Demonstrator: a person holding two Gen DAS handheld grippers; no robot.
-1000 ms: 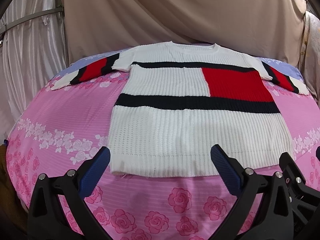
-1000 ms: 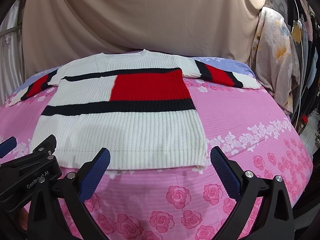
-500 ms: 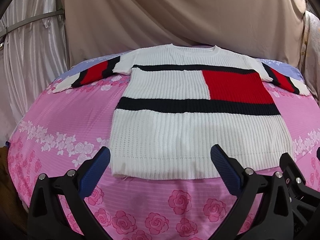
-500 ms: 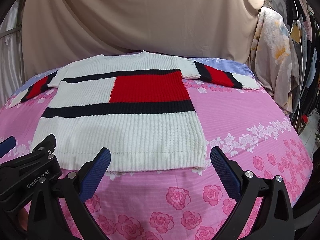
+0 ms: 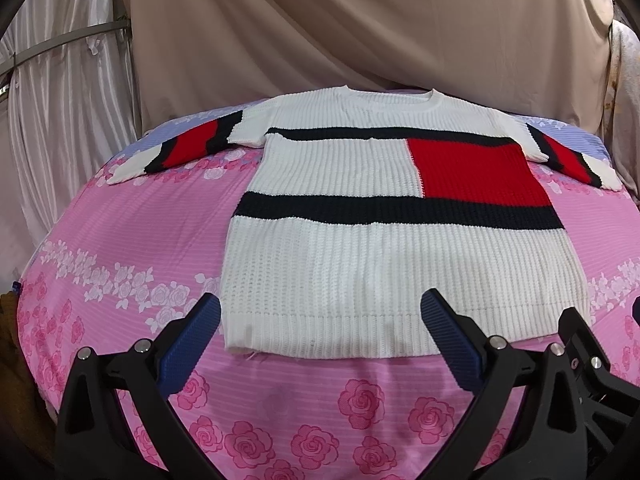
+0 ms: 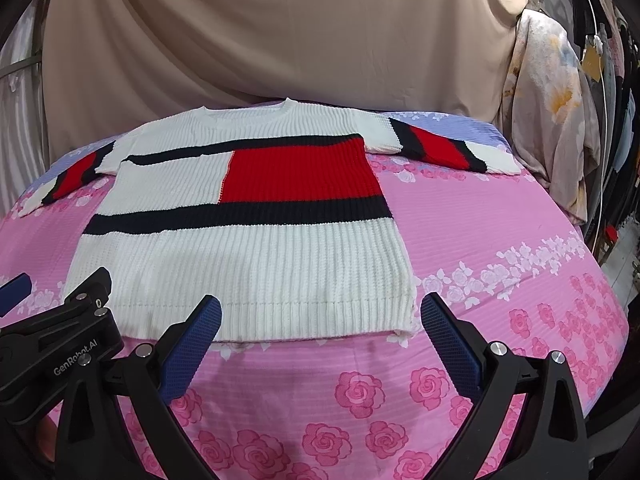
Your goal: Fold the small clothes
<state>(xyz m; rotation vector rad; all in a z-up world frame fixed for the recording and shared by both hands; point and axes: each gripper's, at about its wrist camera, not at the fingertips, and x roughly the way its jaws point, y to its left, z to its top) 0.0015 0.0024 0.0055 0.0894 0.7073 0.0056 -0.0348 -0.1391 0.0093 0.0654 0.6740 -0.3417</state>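
Observation:
A white knitted sweater [image 5: 360, 264] [image 6: 248, 264] with black bands and a red block lies flat on the pink bed, collar at the far side, both sleeves spread outward. Its ribbed hem faces me. My left gripper [image 5: 320, 344] hovers open just short of the hem's left part, nothing between its blue pads. My right gripper [image 6: 320, 340] hovers open before the hem's right corner, also holding nothing. The left gripper's black frame [image 6: 60, 332] shows at the lower left of the right wrist view.
A pink rose-print sheet [image 5: 120, 240] [image 6: 500, 220] covers the rounded bed, with a lilac strip at the far edge. Beige drapes [image 5: 360, 32] hang behind. Hanging clothes [image 6: 560, 120] crowd the right side, white curtains [image 5: 60, 100] the left.
Both grippers have drawn back or risen slightly, so the sweater sits a little farther up in each view. The sweater itself has not moved, and both grippers stay open.

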